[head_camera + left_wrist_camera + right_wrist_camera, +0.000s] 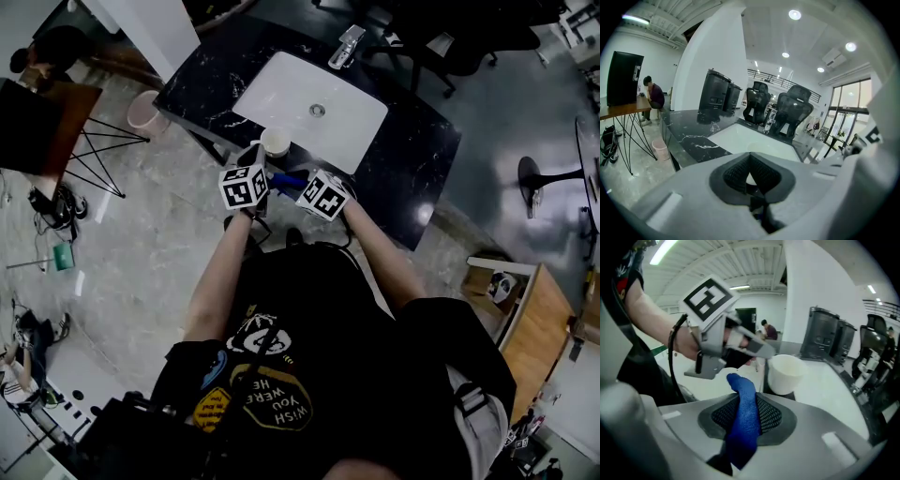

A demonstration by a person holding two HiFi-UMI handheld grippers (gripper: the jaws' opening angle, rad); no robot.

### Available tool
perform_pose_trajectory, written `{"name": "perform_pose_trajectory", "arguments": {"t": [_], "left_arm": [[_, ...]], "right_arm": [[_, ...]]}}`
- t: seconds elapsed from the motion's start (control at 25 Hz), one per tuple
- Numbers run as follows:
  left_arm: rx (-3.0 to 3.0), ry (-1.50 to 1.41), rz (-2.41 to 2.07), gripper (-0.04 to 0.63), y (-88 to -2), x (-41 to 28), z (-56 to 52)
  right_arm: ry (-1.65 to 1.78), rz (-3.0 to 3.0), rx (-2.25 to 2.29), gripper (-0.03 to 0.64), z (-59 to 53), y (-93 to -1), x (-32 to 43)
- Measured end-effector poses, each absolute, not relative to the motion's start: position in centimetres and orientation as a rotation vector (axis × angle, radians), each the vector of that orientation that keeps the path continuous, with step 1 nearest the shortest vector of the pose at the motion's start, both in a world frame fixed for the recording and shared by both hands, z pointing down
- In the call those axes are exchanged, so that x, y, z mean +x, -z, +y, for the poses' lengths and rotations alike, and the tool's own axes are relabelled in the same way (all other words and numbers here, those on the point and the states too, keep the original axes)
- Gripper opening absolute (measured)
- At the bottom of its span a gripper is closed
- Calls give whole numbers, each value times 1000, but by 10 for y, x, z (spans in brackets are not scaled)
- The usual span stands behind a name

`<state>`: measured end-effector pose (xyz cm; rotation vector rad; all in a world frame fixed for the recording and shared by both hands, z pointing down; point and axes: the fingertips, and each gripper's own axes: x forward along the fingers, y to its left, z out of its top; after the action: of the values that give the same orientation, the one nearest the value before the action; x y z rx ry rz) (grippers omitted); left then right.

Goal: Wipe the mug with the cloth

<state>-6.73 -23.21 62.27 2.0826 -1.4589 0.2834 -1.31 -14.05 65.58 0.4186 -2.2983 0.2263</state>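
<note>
Blue cloth (740, 437): pinched between the right claw (746, 404) pads, at 7 o'clock of the mug.
White mug (786, 373): at the desk (412, 159) front edge, with the left claw (749, 177) closed on it.

The left tongs (750, 161) are closed, their ridged dark pads (729, 176) pinching a sliver of white mug (750, 178) (little else of it shows), with a black marbled worktop (701, 140) and white basin (754, 140) beyond.

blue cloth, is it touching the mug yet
Apart. The right gripper view shows the blue cloth clamped in the right gripper, with a clear gap between the cloth's tip and the side of the mug.
</note>
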Motion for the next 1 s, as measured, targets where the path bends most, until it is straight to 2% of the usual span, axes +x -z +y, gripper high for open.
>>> {"name": "perform_pose_trajectory", "arguments": {"t": [0.16,0.24,0.32,0.52,0.6,0.8,0.88,1.0], "left_arm": [[2079,-281,-1462,3,-622,-71,-234],[2072,-285,-1461,3,-624,-70,-234],[2067,-284,-1460,3,-626,-68,-231],[2065,-285,-1453,3,-628,-67,-229],[2069,-279,-1452,3,-626,-67,-228],[2057,-264,-1460,3,-626,-72,-229],[2056,-264,-1457,3,-626,-70,-229],[2065,-271,-1454,3,-625,-66,-230]], "right_arm": [[-358,-2174,1015,98,-233,-632,54],[-382,-2122,1166,100,-261,-623,68],[-348,-2186,1044,98,-250,-625,48],[-262,-2299,419,98,-147,-652,-10],[-369,-2296,511,98,-152,-649,7],[-474,-2245,1139,98,-250,-610,64],[-419,-2261,1056,98,-248,-615,48],[-359,-2273,658,98,-189,-648,10]]}}
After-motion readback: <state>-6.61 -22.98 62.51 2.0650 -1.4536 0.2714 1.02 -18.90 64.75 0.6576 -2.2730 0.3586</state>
